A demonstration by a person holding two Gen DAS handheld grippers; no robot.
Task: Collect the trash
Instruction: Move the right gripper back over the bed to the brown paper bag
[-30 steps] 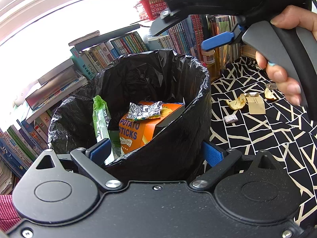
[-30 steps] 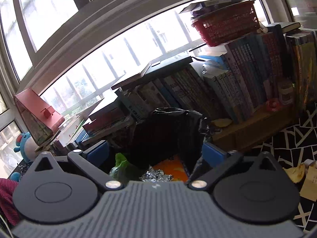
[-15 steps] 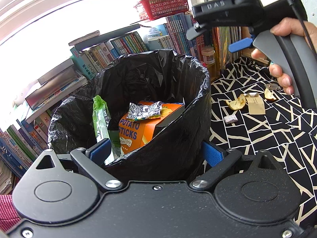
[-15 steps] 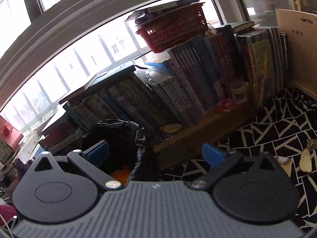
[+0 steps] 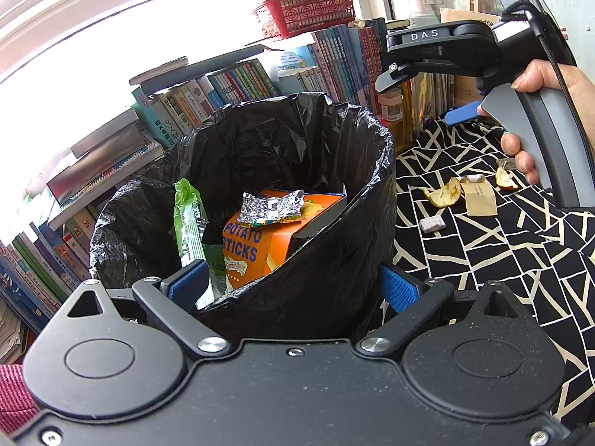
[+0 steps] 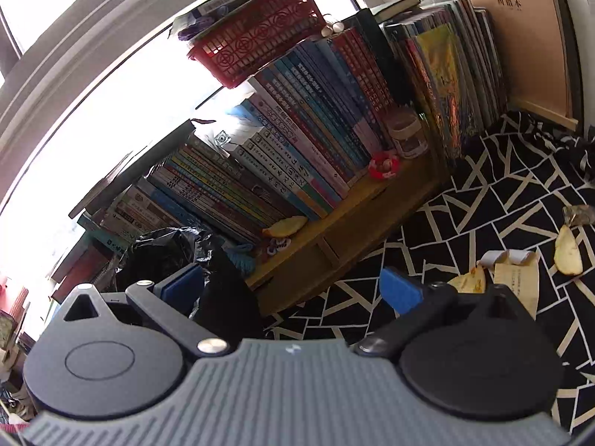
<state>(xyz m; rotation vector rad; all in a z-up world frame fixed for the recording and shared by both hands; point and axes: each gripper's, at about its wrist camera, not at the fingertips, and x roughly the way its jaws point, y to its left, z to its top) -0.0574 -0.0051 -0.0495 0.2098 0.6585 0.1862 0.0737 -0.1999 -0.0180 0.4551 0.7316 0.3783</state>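
1. We see the left hand-held gripper (image 5: 293,284) pointing downward at the black-lined trash bin (image 5: 334,260). Its blue pads stand wide, one inside the bin's near rim and one outside it, so the near wall of the liner lies between them; we cannot tell whether the pads press on it.

2. Inside the bin lie an orange potato-sticks box (image 5: 260,238), a crumpled foil wrapper (image 5: 271,208) on top of the box, and a green packet (image 5: 189,215) leaning at the left.

3. To the right of the bin, in the left wrist view, a person's hand (image 5: 539,119) wraps the grey handle of the right hand-held gripper (image 6: 293,290), thumb on top and fingers curled round the front, above the black-and-white patterned worktop (image 5: 502,260).

4. In its own view the right hand-held gripper tilts downward and is rolled to one side. Its blue pads stand apart with nothing between them, so it is open.

5. The remaining trash lies on the worktop at the right: an orange peel (image 5: 444,197), a brown paper packet (image 5: 479,199) touching it, a second peel (image 5: 505,180) further right, and a small white folded scrap (image 5: 432,223) nearer to us.

6. Rows of books (image 6: 297,156) stand on the far side, with a red basket (image 6: 256,33) on top of them.
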